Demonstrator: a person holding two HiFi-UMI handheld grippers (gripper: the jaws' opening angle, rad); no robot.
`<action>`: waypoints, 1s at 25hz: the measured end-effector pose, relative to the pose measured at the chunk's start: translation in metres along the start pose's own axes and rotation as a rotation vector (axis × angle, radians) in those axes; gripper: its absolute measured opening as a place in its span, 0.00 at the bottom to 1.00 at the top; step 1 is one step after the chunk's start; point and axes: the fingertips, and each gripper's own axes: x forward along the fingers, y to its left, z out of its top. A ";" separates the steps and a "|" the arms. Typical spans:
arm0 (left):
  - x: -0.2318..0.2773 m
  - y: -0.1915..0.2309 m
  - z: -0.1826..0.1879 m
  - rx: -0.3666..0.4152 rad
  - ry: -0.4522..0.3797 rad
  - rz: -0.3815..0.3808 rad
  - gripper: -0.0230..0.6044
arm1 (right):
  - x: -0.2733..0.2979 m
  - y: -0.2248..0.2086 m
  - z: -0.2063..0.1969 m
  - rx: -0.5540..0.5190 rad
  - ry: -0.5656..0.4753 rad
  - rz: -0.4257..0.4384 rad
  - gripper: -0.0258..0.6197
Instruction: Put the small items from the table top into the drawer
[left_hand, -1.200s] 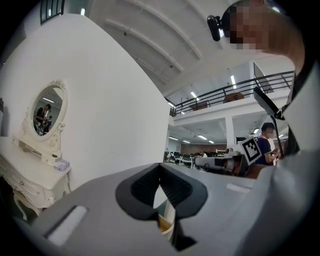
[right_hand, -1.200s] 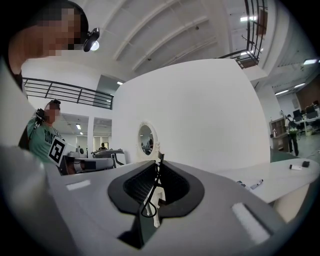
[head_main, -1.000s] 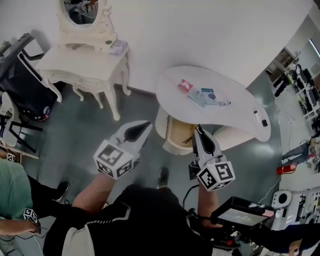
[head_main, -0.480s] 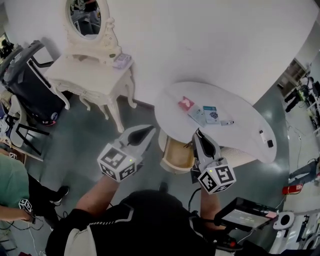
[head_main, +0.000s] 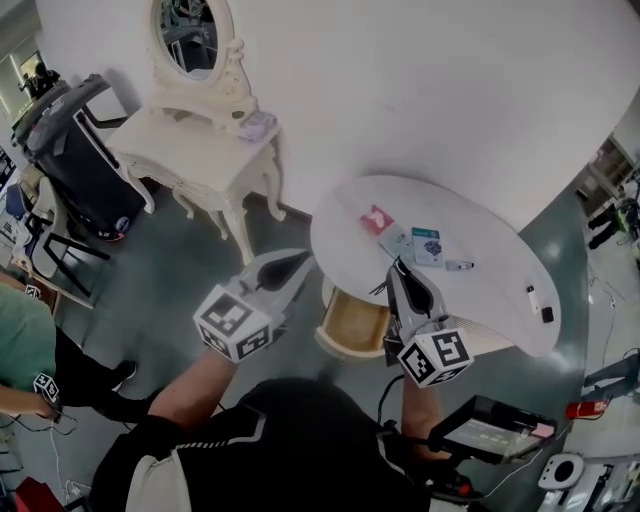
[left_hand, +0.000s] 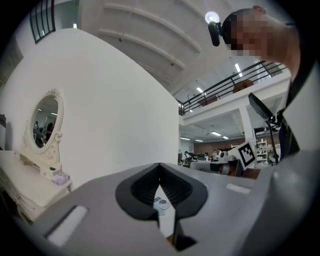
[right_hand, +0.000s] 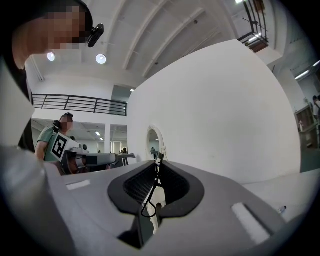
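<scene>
I've brought both grippers closer to the white table (head_main: 480, 215) than a second ago. Its open drawer (head_main: 352, 322), under the near edge, now lies between their tips. The left gripper (head_main: 298, 263) is closed on nothing. The right gripper (head_main: 399, 268) pinches a thin black wire piece (right_hand: 150, 192). The small items (head_main: 427, 245) lie mid-table.

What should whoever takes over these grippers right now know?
Left gripper: shut, empty.
Right gripper: shut on a thin black wire; I cannot tell what it is.
Drawer: open under the table, nothing visible inside.
Red packet, blue box and a few more small items lie on the table.
Done: drawer opened. Left: probably the wire first, then every item on the table, into the drawer.
</scene>
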 end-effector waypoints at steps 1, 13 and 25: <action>0.003 -0.001 -0.001 -0.001 0.001 0.006 0.04 | 0.000 -0.004 -0.001 0.002 0.004 0.007 0.09; 0.037 -0.008 -0.034 -0.025 0.076 0.027 0.04 | 0.006 -0.034 -0.031 0.011 0.085 0.087 0.09; 0.056 0.024 -0.115 -0.093 0.196 -0.003 0.04 | 0.024 -0.060 -0.115 0.031 0.226 0.100 0.09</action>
